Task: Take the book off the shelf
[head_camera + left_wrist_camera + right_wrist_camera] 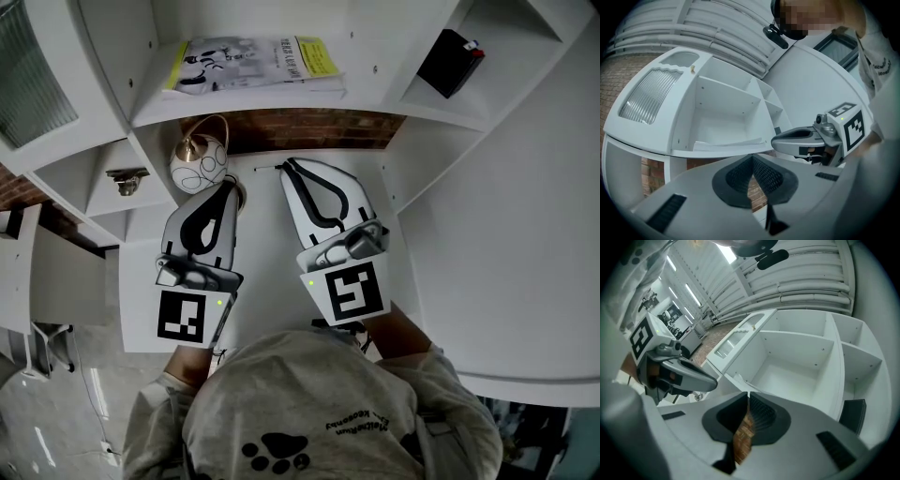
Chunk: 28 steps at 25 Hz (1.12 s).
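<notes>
Two grippers are held up in front of a white shelf. The left gripper has its jaws pressed together, and nothing is between them. The right gripper has its jaws together too, and it holds nothing. Each gripper's own view shows only a thin slit between the dark pads, with red brick behind it.

The book lies flat on the shelf, inside the middle box of the shelf. It has a white cover with black drawings and a yellow patch at one end. Both grippers are below the shelf edge in the head view and do not touch the book.

A round white ball with black lines sits under the shelf, just beside the tip of the left gripper. A black box sits in the next part of the shelf, to the right of the book. A brick wall shows under the shelf. A white surface lies to the right of the grippers.
</notes>
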Tool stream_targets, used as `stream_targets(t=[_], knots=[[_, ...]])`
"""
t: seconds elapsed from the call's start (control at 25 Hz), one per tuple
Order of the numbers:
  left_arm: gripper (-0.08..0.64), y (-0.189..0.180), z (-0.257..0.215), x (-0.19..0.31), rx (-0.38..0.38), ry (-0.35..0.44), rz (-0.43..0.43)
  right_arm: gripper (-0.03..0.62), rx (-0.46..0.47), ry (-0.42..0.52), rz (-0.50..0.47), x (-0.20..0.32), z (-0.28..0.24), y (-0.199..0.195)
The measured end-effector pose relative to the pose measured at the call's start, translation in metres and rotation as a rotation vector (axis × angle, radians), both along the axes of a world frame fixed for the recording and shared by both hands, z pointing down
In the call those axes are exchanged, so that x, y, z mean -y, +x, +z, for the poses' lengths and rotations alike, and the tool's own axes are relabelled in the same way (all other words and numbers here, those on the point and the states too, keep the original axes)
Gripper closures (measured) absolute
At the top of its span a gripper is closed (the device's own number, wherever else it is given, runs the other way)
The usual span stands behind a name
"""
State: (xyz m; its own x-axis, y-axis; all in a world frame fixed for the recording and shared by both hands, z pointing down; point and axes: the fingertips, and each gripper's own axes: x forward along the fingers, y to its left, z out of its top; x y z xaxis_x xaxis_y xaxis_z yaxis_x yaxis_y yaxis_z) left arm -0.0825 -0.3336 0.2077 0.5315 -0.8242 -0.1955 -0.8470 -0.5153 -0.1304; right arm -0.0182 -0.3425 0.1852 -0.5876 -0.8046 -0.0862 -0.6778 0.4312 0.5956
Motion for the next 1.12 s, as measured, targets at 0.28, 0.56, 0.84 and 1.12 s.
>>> stream_targets(t=[0.28,0.56,0.84,1.12], knots=[[0.551,-0.001,-0.003,0.020,-0.003,0.001,0.002,0.574,-0.129,0.049,-0.012,0.023,-0.012,-0.007],[0.551,-0.006,-0.008,0.032,-0.009,0.004,0.000,0.564,-0.255,0.068,-0.007,0.041,-0.022,-0.015],[0.551,-0.008,-0.012,0.038,-0.005,0.001,-0.002,0.483,-0.370,0.050,-0.016,0.056,-0.023,-0.020],[0.551,-0.010,-0.023,0.046,0.003,0.009,-0.008,0.446,-0.487,0.018,-0.007,0.072,-0.022,-0.019]])
